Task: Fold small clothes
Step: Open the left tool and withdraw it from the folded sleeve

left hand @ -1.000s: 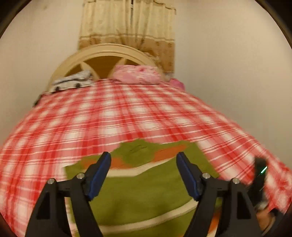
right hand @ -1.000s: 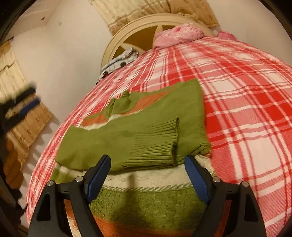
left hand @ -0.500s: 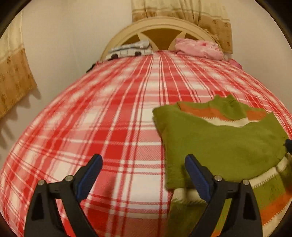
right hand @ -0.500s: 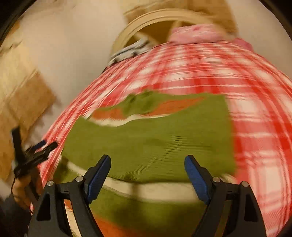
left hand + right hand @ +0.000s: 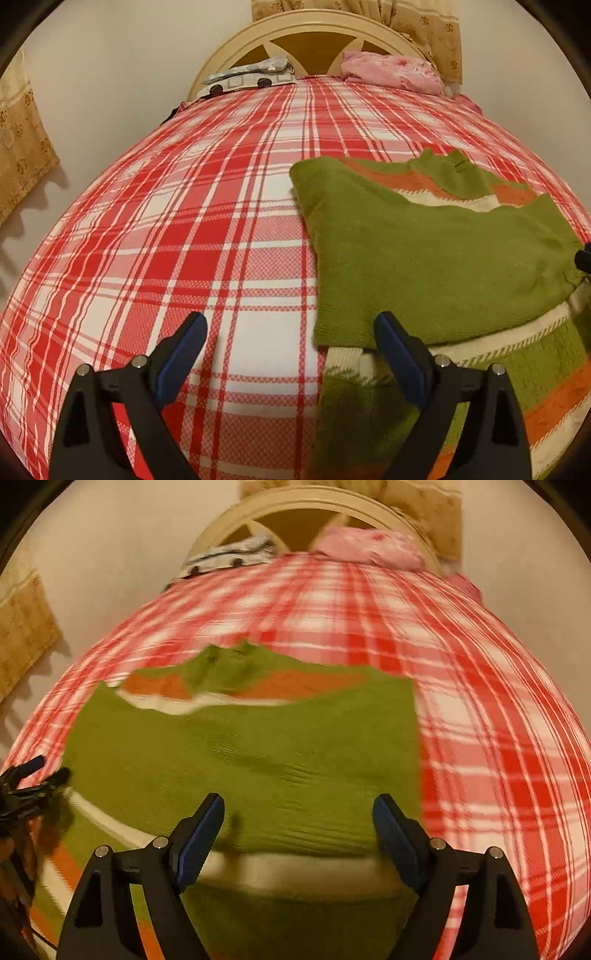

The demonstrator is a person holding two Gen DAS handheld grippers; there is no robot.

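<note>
Left wrist: left hand-held gripper [image 5: 290,341] wide, apparently empty.

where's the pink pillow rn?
The pink pillow lies at the far end of the plaid bed, against the headboard, to the right of the patterned pillow in both wrist views.

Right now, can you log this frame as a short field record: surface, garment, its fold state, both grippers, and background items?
surface: red and white plaid bedsheet
garment: green knit sweater with orange and cream stripes
fold state: both sleeves folded across the body
left gripper: open, jaws just widened, over the sweater's left edge, gripping nothing
right gripper: open, above the sweater, empty
background: pink pillow, cream wooden headboard
</note>
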